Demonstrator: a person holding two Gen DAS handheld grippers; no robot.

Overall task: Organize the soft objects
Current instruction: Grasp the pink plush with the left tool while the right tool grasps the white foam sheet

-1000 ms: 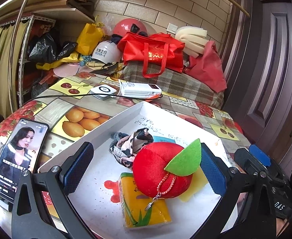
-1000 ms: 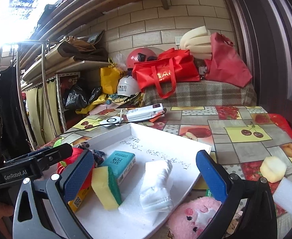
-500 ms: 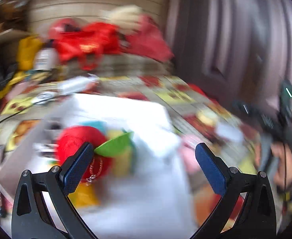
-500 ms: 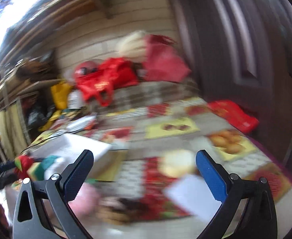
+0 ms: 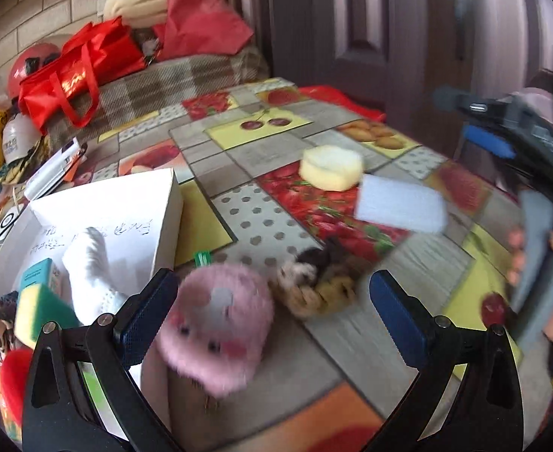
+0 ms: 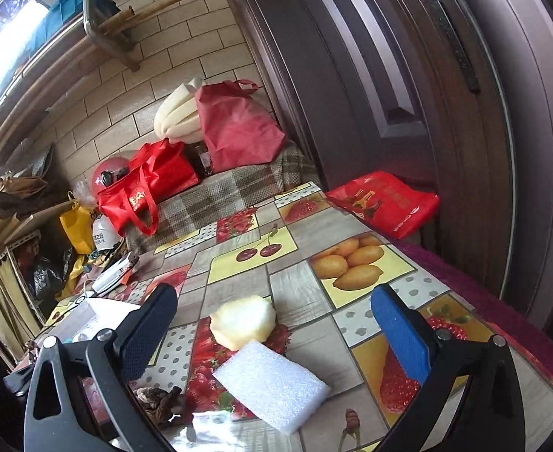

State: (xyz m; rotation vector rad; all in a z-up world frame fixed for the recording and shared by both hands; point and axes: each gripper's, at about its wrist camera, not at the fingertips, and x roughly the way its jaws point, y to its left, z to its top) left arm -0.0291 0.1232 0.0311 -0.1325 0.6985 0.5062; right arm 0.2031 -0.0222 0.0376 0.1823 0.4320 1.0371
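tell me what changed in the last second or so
Both grippers swung right, off the white tray. The left gripper now faces the pink plush on the table; the right gripper faces the white foam block and the pale sponge. Both remain open and empty. The objects themselves have not moved.

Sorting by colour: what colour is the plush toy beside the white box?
Pink, with darker pink cheeks; left wrist view shows it best.
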